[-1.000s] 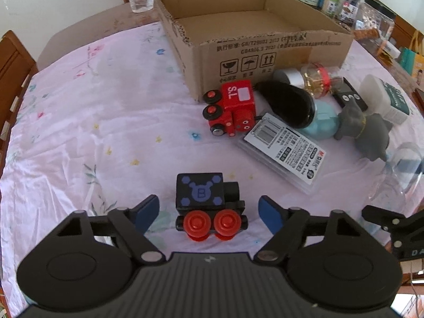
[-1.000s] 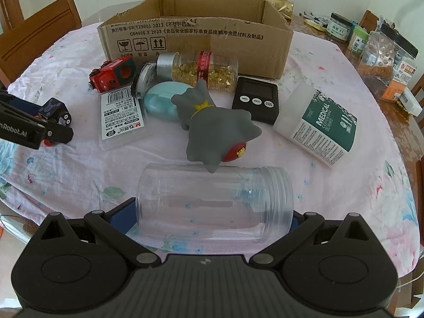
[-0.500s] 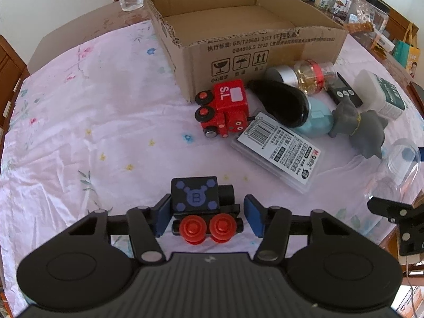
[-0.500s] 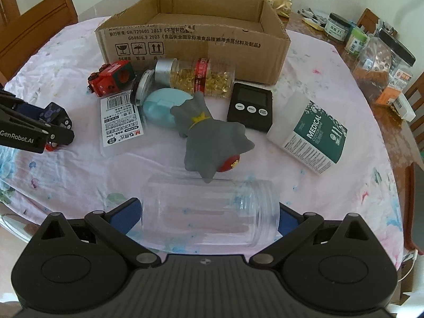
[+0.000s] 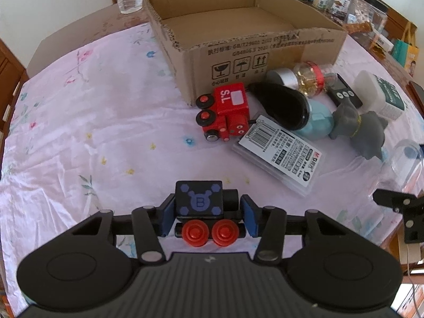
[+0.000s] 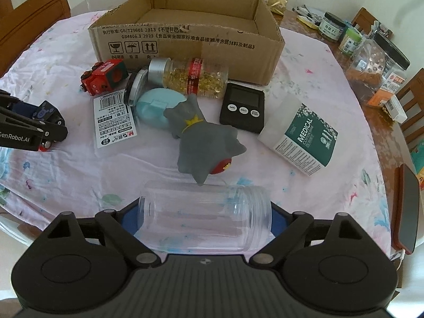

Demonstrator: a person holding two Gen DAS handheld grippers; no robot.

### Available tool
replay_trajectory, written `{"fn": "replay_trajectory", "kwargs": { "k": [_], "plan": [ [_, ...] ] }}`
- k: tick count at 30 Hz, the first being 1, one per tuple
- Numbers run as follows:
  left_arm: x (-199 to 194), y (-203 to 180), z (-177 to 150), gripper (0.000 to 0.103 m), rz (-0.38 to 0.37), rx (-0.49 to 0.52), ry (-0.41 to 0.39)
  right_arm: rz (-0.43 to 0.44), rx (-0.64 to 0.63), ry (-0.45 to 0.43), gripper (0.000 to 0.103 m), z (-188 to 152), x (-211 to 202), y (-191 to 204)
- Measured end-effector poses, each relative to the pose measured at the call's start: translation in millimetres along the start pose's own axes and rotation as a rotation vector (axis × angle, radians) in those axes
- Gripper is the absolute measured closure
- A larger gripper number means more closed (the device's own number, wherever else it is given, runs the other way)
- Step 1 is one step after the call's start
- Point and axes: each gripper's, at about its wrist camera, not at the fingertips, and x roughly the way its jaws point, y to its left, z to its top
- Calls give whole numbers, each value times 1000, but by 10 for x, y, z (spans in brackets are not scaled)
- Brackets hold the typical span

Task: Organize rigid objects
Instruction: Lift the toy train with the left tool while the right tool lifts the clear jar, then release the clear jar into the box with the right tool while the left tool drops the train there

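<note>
My left gripper [image 5: 208, 218] is shut on a black toy train [image 5: 201, 204] with red wheels, held just above the pink tablecloth. My right gripper [image 6: 205, 216] is shut on a clear plastic jar [image 6: 205, 213] lying sideways between its fingers, lifted above the cloth. An open cardboard box [image 5: 246, 39] stands at the back and looks empty; it also shows in the right wrist view [image 6: 185, 39]. In front of it lie a red toy train [image 5: 225, 114], a capsule bottle [image 6: 188, 76], a grey cat figure [image 6: 201, 135], a black timer [image 6: 242, 107] and a labelled flat case [image 6: 114, 122].
A white medical swab box [image 6: 302, 137] lies right of the timer. A blue oval case [image 6: 156, 106] and a black-lidded jar [image 6: 133, 87] sit among the pile. Jars and packets [image 6: 376, 58] crowd the bare table at right. A phone [image 6: 406, 206] lies at the right edge. Wooden chairs [image 6: 29, 23] surround the table.
My left gripper closed on the black toy train and lifted it. My right gripper rose slightly with the clear jar between its fingers.
</note>
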Motion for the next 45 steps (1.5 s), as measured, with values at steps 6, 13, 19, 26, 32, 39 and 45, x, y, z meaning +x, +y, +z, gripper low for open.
{"fn": "replay_trajectory", "kwargs": {
  "k": [6,13,19,26,32,39,45],
  "plan": [
    [-80,2,43,53,-22,59,7,19,-12,0,9,42,-104,-57],
    [-282,80,152,53,-64,120,-8,41,-17,-26,9,178,-327,-155],
    [-515,122,328,53,-95,180,-47,44,-43,-99,9,480,-530,-189],
    [-703,134,677,53,-79,142,-108,90,-119,-210,9,1043,-593,-370],
    [-710,23,1057,53,-8,98,-156,153,-178,-271,9,1542,-371,-587],
    [-548,-36,1536,53,39,75,-178,161,-186,-276,6,2001,35,-767],
    [-319,-40,1895,53,67,71,-180,192,-162,-262,0,2018,211,-877]
  ]
}}
